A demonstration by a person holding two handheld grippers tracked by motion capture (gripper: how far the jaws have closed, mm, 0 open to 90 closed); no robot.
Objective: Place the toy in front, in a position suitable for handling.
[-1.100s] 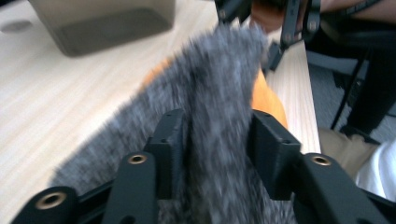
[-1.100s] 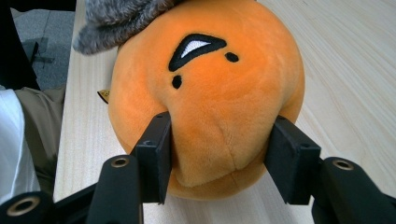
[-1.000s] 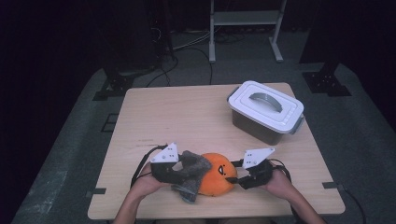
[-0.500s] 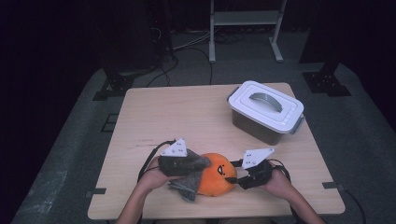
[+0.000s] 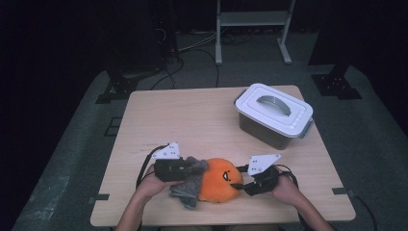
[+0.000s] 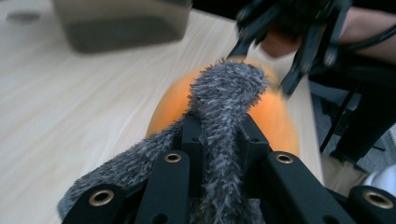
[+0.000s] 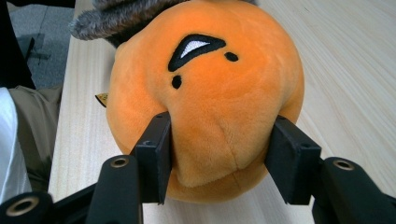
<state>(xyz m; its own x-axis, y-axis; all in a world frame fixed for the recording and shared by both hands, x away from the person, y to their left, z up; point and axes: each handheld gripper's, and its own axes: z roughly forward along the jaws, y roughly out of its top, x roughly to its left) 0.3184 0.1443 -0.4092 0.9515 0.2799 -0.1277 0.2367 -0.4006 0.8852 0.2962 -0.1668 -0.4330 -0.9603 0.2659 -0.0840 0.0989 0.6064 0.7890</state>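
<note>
1. Two grippers hold one soft toy (image 5: 219, 180) at the table's near edge.
2. The left gripper (image 6: 219, 140) has just squeezed shut on its grey fuzzy part (image 6: 224, 93).
3. The right gripper (image 7: 219, 149) pinches the squishy orange body (image 7: 210, 93), half open. It looks light, so hold it gently.

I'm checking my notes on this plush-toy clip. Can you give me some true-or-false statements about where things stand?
1. The right tool squeezes the orange plush ball. True.
2. The left tool is shut on the grey fuzzy part. True.
3. The white-lidded box stands open. False: its lid is on.
4. The plush ball sits inside the box. False: it rests on the table, apart from the box.
</note>
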